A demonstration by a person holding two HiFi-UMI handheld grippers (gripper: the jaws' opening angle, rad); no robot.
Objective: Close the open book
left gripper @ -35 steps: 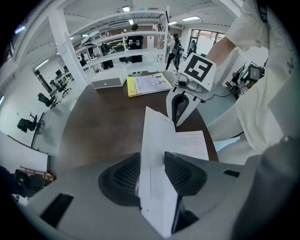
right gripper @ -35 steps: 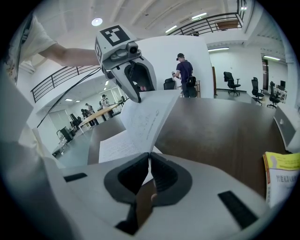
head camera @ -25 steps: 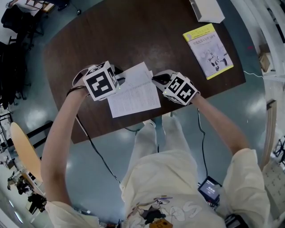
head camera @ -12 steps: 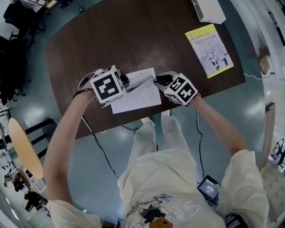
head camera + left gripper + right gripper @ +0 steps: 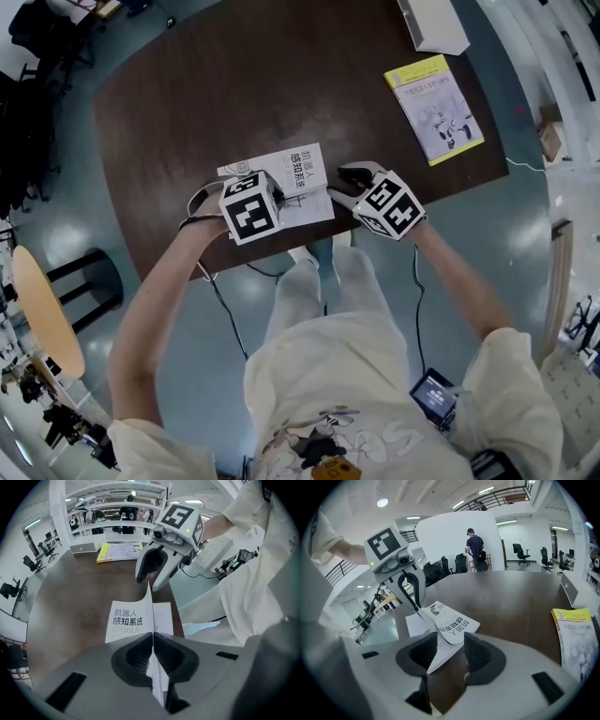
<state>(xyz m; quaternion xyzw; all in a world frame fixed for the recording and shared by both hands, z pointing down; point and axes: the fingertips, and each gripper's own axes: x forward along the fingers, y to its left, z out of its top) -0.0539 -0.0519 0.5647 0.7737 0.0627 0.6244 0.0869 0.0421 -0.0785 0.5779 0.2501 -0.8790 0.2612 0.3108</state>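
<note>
The white book [image 5: 298, 178] lies near the table's front edge, its printed cover [image 5: 127, 619] facing up. My left gripper [image 5: 272, 195] points steeply down over the book's near left part. Its jaws [image 5: 152, 639] have just been closing and are shut on the cover's edge, which stands thin and slightly raised between the pads. A white page [image 5: 163, 618] shows under the cover. My right gripper [image 5: 343, 186] is just right of the book. Its jaws [image 5: 446, 656] have just been opening; the book's corner [image 5: 452, 623] lies below the gap, untouched.
A yellow book [image 5: 434, 108] lies at the table's far right, and a white box [image 5: 436, 23] beyond it at the far edge. The dark wooden table [image 5: 206, 94] ends just below both grippers. A person [image 5: 474, 545] and office chairs stand far behind.
The open book's left half has been folded over to the right, so the cover now faces up. My left gripper moved right and down with it. My right gripper let go and opened.
</note>
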